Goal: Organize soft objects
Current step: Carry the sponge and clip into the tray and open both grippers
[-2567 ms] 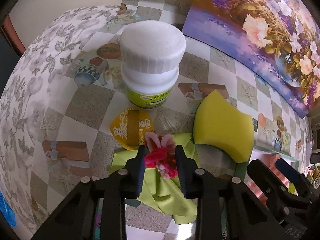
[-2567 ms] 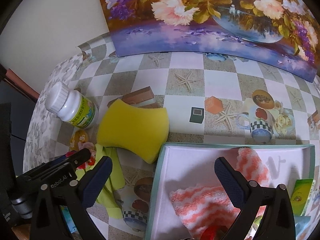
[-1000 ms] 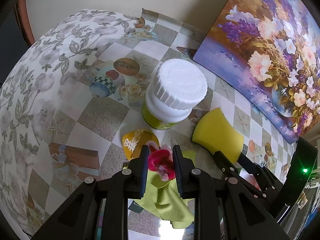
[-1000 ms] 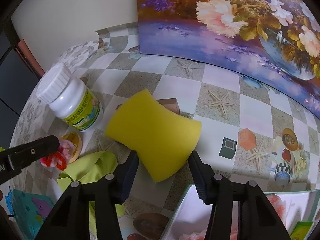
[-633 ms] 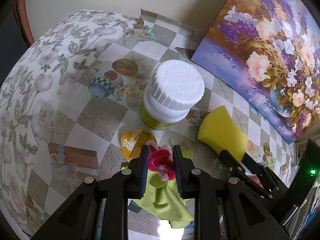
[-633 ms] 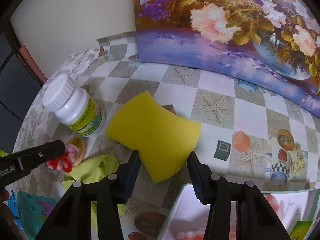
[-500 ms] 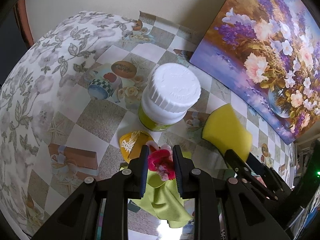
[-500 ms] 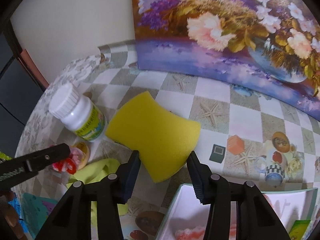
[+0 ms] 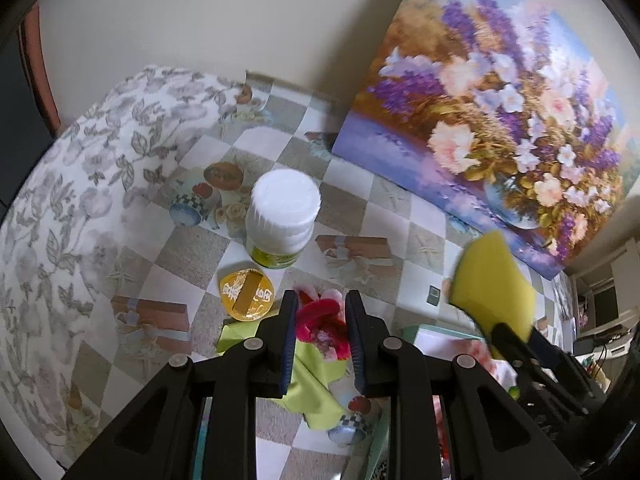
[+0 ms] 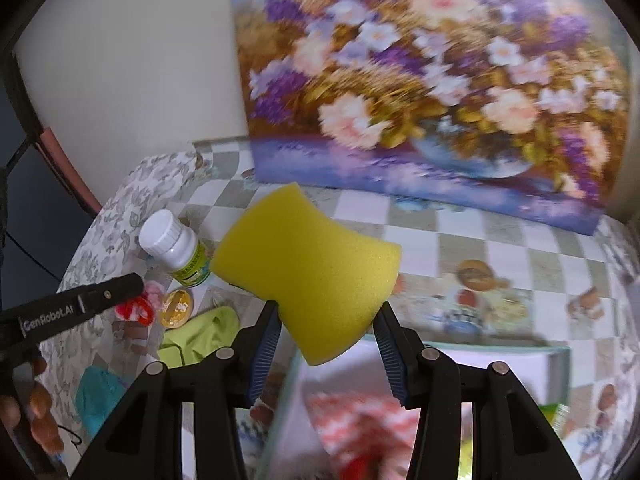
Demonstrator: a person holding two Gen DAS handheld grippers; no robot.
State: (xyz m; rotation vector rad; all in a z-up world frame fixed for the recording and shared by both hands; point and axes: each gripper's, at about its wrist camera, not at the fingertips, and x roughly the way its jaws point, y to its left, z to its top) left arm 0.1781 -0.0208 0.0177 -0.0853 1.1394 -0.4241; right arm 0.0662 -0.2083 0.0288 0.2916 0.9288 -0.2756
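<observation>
My left gripper (image 9: 320, 312) is shut on a small red and pink plush toy (image 9: 320, 326) and holds it above a lime-green cloth (image 9: 316, 384) on the table. My right gripper (image 10: 326, 328) is shut on a yellow sponge (image 10: 308, 264) and holds it in the air over the near-left corner of an open box (image 10: 556, 356). The sponge also shows at the right of the left wrist view (image 9: 494, 284). An orange-and-white striped soft cloth (image 10: 360, 416) lies in the box.
A white-capped bottle (image 9: 282, 216) stands on the checkered tablecloth with a yellow round lid (image 9: 246, 294) in front of it. A flower painting (image 9: 492, 120) leans on the wall behind. A teal item (image 10: 98, 392) lies near the table's left edge.
My right gripper closed on the yellow sponge and lifted it off the table towards the box. My left gripper rose a little with the plush toy still in it.
</observation>
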